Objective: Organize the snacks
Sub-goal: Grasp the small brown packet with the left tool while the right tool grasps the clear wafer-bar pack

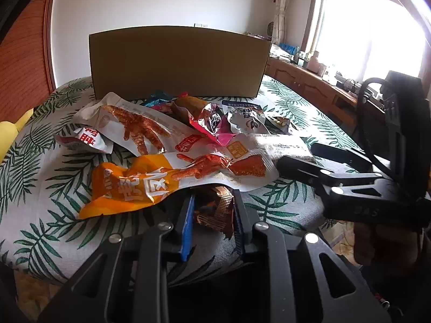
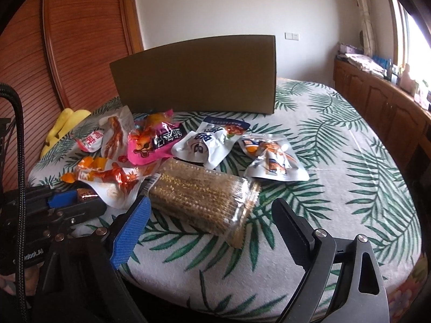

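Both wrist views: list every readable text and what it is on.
"BAS" or "DAS", faint: right gripper.
Left gripper, holding brown packet: lettering too blurred.
Orange packet, pink packet, white packet: Chinese characters, upside down, not surely readable.
Box: none.

Snack packets heaped before cardboard box

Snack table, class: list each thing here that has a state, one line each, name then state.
Left tongs: shut on brown packet.
Right tongs: open, holding nothing.
Box: upright behind the snacks.
Corn pack: sealed, lying flat.
Pink bag: crumpled, on the pile.
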